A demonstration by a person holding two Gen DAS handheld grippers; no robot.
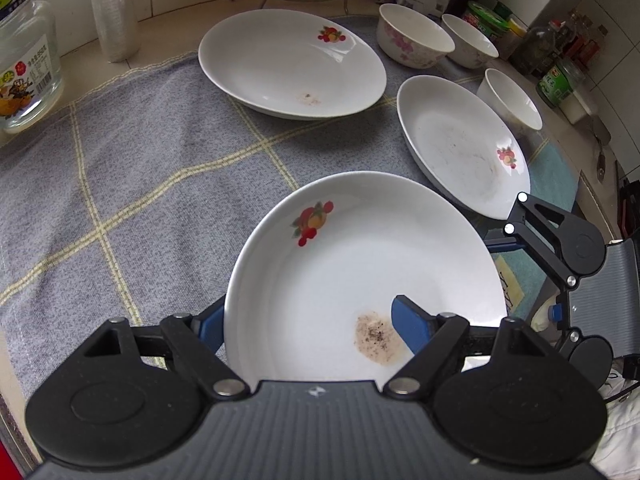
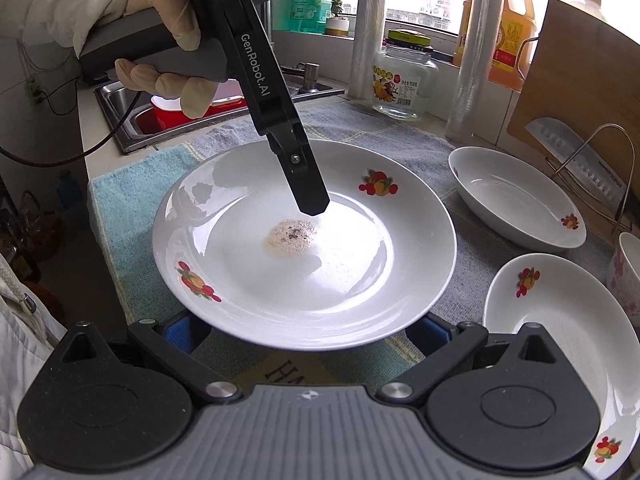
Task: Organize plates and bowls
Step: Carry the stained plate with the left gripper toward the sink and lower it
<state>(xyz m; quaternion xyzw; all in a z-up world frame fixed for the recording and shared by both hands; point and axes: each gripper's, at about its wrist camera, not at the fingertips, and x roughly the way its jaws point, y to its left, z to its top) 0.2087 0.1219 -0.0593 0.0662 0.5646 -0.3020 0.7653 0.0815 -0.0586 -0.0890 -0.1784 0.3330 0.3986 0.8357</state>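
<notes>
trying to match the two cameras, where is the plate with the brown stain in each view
Left wrist view: the stained plate is at bottom centre, its rim between the fingers of the left hand-held gripper.
Right wrist view: the same plate fills the middle, just ahead of the right hand-held gripper, with the left one reaching in from above.
Shared landmark: the glass jar on the counter.

Plate (image 2: 560, 360) cut by edge; claw (image 2: 304, 332) fingertips hidden.
</notes>
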